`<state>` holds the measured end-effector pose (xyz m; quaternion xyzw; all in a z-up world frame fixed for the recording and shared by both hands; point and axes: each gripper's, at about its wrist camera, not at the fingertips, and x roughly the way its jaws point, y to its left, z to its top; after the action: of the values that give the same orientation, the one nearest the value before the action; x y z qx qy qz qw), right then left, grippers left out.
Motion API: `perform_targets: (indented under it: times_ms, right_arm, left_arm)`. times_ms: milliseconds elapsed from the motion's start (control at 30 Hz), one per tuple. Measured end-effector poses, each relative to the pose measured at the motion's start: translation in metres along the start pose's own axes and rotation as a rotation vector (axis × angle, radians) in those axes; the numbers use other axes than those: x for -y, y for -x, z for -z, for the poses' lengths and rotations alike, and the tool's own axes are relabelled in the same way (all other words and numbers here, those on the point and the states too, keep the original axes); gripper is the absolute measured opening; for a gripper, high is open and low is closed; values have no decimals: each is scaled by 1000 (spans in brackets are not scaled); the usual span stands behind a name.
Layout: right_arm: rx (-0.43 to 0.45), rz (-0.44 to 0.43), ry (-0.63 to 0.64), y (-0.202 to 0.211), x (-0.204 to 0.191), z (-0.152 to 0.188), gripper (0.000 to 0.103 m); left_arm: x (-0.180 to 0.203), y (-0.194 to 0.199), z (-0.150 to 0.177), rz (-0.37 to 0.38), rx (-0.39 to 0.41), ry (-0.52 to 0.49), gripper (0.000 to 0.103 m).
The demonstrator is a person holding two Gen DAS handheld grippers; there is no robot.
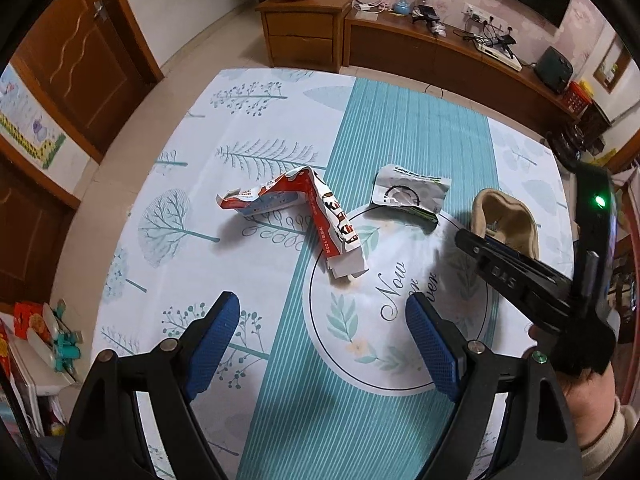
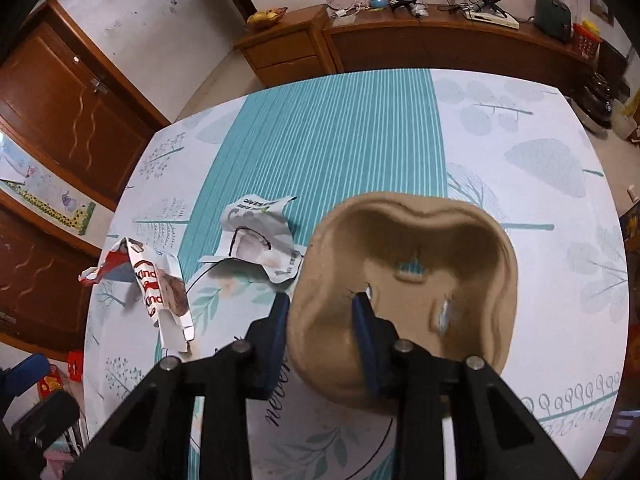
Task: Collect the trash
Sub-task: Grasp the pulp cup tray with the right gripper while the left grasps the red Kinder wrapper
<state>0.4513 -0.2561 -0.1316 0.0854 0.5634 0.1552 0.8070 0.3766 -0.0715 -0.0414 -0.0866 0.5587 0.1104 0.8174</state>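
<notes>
1. The crumpled red-and-white cardboard chocolate box (image 1: 304, 216) lies bent on the leaf-printed blue and white tablecloth (image 1: 260, 120), leftmost of the trash and untouched.
2. The left gripper (image 1: 322, 354) hangs above the cloth just short of that box, jaws spread wide and empty; it looks lined up to take the box.
3. The torn white paper wrapper (image 1: 408, 196) lies flat just beside the box, between it and the tray.
4. The tan moulded-pulp tray (image 2: 404, 280) sits rightmost. The right gripper (image 2: 320, 320) straddles its near wall, one pad outside and one inside, jaws narrowed around the rim; whether they already pinch it I cannot tell.
</notes>
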Motion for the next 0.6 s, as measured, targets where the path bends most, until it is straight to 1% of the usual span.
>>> perform_targets:
  times_ms: [167,233,333,433,500,600]
  right_arm:
    - [35,-40,14,14,3,2,23]
    - [42,-54,7,18,4,2,22]
    - [52,-76,-14,23,9,3,21]
    - [57,-90,-26,24,11,3,20]
    - [60,-95,-27,25,12,4,20]
    - [64,-102,-30,27,12,8,20]
  left_arm:
    - [-14,-17,-6,66,-43,102,84]
    - [-19,-25,-10,96,-58,147,84]
    - [-21,-40,-16,121,-82,205,84]
    - [-20,-57,-26,115,-105,244,84]
    - [-18,-68,-34,93,-114,259,84]
    - [-12,-84,-44,42,-111,248,84]
